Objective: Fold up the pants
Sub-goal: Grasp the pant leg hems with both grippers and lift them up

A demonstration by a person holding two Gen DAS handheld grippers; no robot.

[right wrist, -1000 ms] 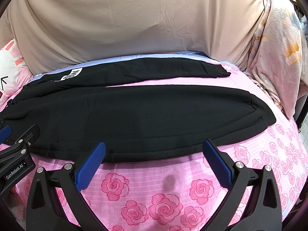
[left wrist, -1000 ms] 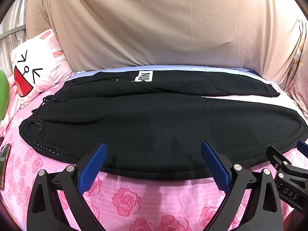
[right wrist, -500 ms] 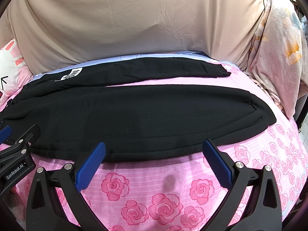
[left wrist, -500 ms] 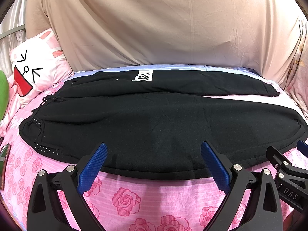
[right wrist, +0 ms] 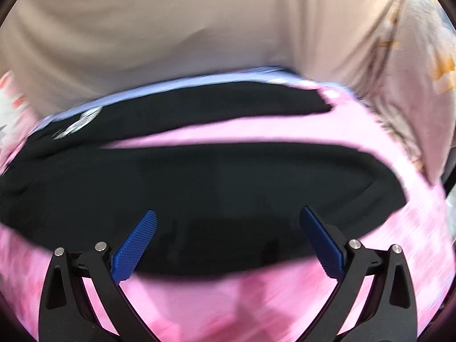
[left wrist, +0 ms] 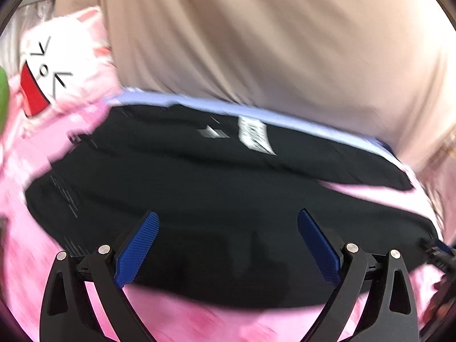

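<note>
Black pants lie flat across the pink rose-print bedsheet, waistband to the left and two legs stretching right; a white label shows on the far leg. In the right wrist view the pants show both legs, with pink sheet between them. My left gripper is open, its blue pads over the near hem, nothing between them. My right gripper is open too, hovering over the near leg's lower edge. Both views are motion-blurred. A bit of the right gripper shows at the left view's right edge.
A beige sheet hangs behind the bed. A white cartoon-face pillow sits at the far left, with something green beside it. A floral quilt is bunched at the right. A lavender strip runs along the bed's far edge.
Both grippers have moved forward over the pants' near edge, and both views have become blurred. The left view has tilted. The pants have not shifted. Both grippers remain open.
</note>
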